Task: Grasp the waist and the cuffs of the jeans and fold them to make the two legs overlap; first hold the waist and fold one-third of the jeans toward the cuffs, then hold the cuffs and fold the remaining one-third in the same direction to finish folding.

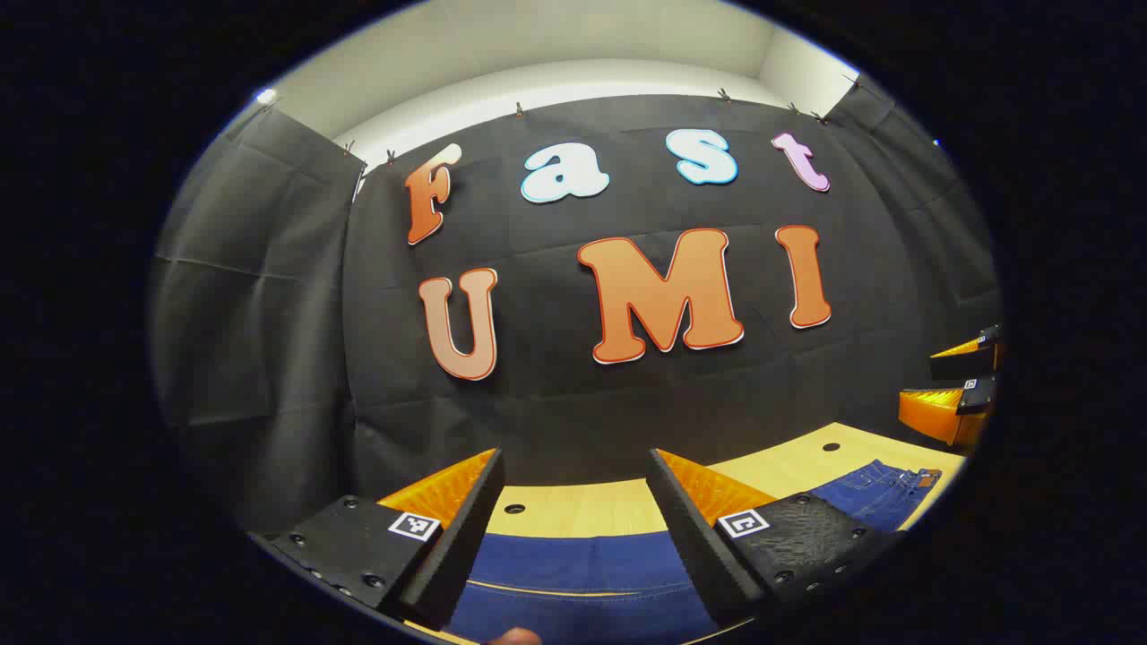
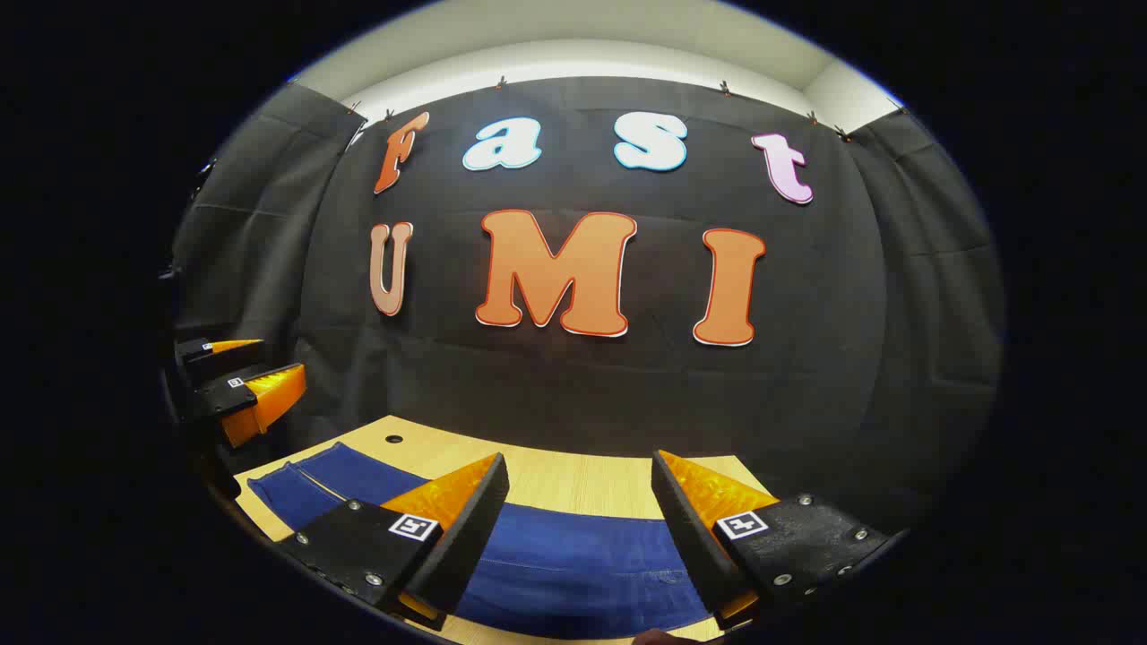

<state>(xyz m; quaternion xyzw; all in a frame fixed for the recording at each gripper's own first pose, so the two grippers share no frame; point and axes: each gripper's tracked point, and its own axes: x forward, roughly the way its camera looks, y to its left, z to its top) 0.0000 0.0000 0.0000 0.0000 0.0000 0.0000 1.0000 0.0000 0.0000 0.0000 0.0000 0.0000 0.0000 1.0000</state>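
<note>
Left gripper view: left tongs apart above jeans; right tongs likewise apart, over jeans.

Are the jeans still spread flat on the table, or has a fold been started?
Apparently spread flat: the jeans lie along the table with no lifted edge visible. Both the left gripper and right gripper hover open above them.

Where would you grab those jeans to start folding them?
Probably at the two ends. The jeans lie flat across the wooden table, so I'd come down from above, left gripper pinching the cuffs and right gripper the waist, fingers sliding under an edge.
</note>
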